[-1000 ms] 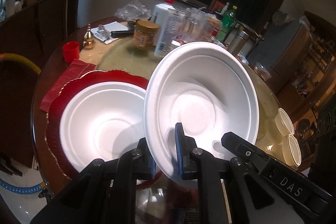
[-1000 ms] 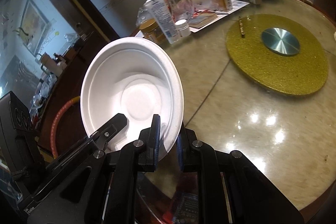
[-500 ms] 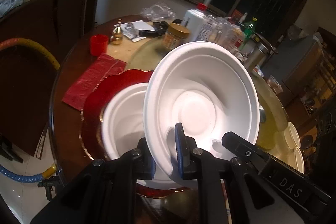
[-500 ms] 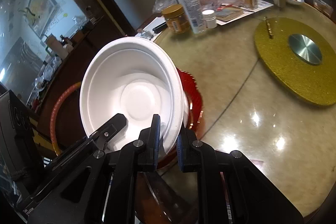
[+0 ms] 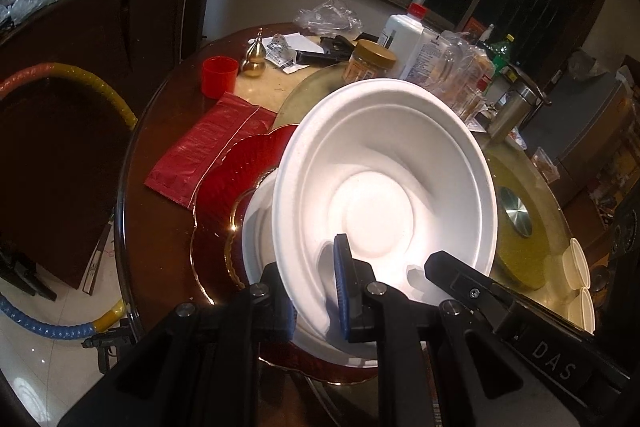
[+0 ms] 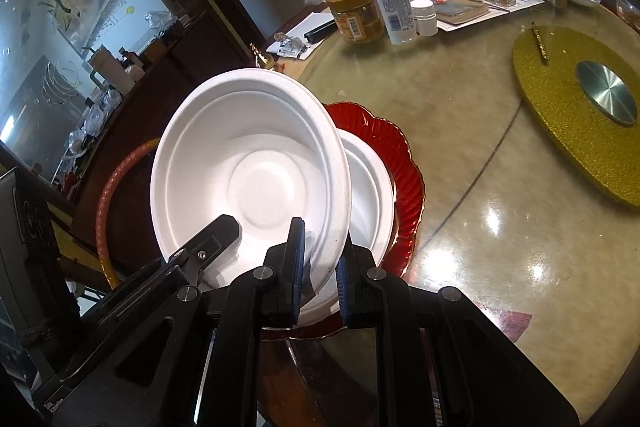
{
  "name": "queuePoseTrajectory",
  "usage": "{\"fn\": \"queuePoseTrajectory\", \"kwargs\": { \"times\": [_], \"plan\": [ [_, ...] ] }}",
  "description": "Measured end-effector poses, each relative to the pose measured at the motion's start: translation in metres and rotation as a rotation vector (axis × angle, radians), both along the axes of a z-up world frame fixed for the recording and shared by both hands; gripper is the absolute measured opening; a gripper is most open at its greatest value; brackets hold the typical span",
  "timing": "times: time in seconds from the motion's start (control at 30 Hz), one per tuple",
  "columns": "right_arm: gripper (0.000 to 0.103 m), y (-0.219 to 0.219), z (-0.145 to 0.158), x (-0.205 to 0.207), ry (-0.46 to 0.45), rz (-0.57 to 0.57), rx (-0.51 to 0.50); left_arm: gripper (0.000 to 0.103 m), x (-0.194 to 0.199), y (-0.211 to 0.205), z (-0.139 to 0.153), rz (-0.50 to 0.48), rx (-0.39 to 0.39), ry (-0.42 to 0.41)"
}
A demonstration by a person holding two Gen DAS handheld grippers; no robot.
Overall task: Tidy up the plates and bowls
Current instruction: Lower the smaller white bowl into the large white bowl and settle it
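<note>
2 grippers share 1 white foam bowl (image 5: pixel 384 195), each pinched onto its near rim: the left gripper (image 5: pixel 316 291) is clenched on the rim's left part with 1 blue pad inside the bowl and the other outside, and the right gripper (image 6: pixel 320 267) is clenched the same way on the rim's right part, so the bowl hangs tilted, mouth facing back toward both cameras. Landmark for everything below is the red plate (image 5: pixel 240 179), a scalloped, gold-edged dish at the near edge of the round table (image 6: pixel 460 155). Second white bowl (image 6: pixel 372 195) sits upright on the red plate, and the held bowl hangs over it, covering most of it from both views; whether the 2 bowls touch cannot be told. Likely reason for the double rim grip: foam this thin flexes, and 2 holds keep the bowl steady while it is lined up for nesting. Judging by the layout, the step in hand is stacking the held bowl into the 1 on the red plate. Left of the red plate lies a red packet (image 5: pixel 208 147), beyond it a red cup (image 5: pixel 218 75); right of the plate, well apart, a gold turntable (image 6: pixel 580 115).
</note>
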State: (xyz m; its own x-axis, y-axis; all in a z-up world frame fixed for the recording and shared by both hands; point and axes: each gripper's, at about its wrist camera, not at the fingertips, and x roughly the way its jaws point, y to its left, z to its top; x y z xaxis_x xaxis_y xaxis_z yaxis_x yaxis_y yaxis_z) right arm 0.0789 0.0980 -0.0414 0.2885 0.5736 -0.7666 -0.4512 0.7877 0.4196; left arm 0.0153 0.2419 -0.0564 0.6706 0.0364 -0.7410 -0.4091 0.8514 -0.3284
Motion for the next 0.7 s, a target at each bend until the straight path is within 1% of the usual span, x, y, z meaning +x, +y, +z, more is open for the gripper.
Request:
{"fn": "queuePoseTrajectory", "kwargs": {
  "times": [0.47,0.7],
  "plan": [
    [0.014,0.0025,-0.0059,0.0034,0.016,0.013,0.0,0.015,0.0009,-0.0014,-0.0031,0.012,0.016,0.019],
    [0.014,0.0072,-0.0071,0.0017,0.017,0.022,-0.02,0.015,0.0005,0.0014,-0.0063,0.016,0.018,0.03]
  ]
}}
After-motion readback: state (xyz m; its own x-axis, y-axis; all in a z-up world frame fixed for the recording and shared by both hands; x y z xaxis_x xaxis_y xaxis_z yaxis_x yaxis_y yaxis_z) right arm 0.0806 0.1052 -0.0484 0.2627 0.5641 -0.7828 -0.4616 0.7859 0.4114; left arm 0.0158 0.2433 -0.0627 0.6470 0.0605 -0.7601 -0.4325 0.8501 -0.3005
